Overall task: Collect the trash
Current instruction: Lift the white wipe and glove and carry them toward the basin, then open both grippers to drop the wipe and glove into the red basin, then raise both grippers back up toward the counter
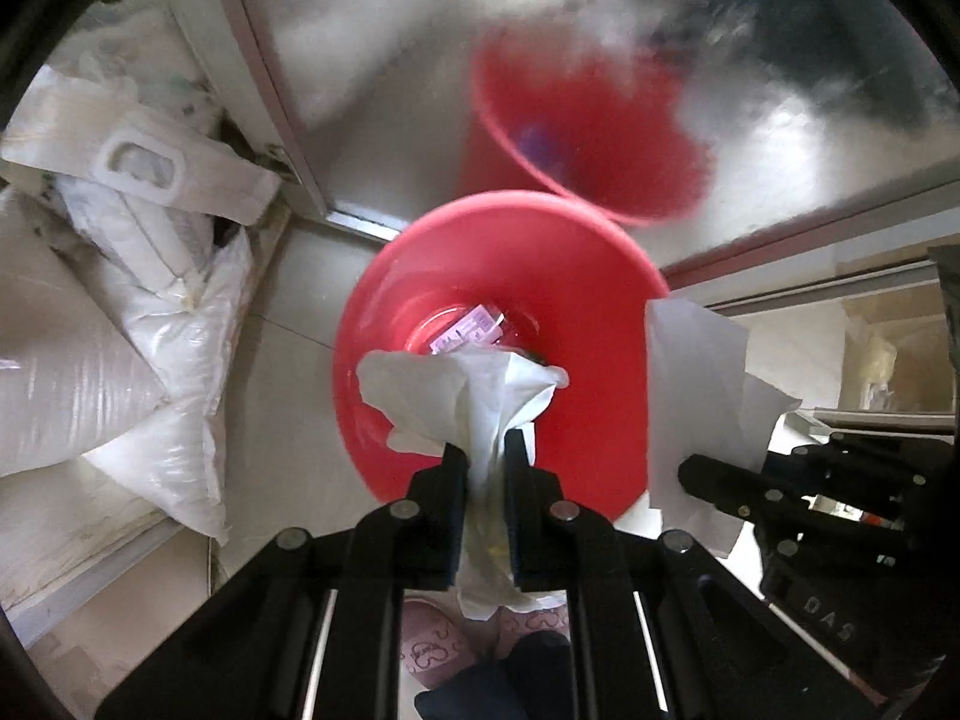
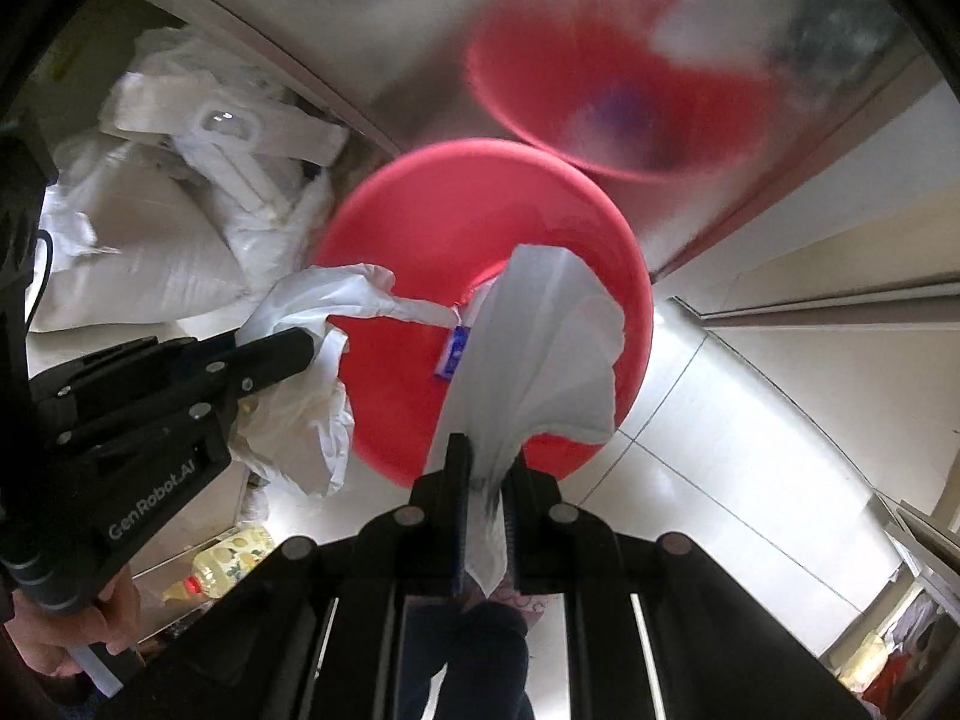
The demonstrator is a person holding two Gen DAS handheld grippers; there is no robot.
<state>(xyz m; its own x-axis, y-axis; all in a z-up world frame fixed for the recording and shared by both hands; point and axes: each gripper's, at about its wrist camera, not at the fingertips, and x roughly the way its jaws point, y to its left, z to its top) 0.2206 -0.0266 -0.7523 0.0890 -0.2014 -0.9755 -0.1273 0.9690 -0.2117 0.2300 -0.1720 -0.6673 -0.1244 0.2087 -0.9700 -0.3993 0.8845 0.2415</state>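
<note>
Two grippers are in view: the left gripper (image 1: 487, 450), its jaws pinched on one crumpled white tissue (image 1: 462, 390), and the right gripper (image 2: 487, 459), its jaws pinched on a second white tissue (image 2: 540, 348). That makes two tissues held, one per gripper. There is one red bin (image 1: 384, 420) on the floor, and one blurred red reflection of it (image 1: 600, 132) in the shiny metal panel behind. Inside the bin lies one small wrapper (image 2: 453, 354) with blue print. White sacks (image 1: 72, 372) are piled to one side, at least three; their exact number cannot be told. One yellow bottle (image 2: 222, 564) stands low in the right wrist view.
</note>
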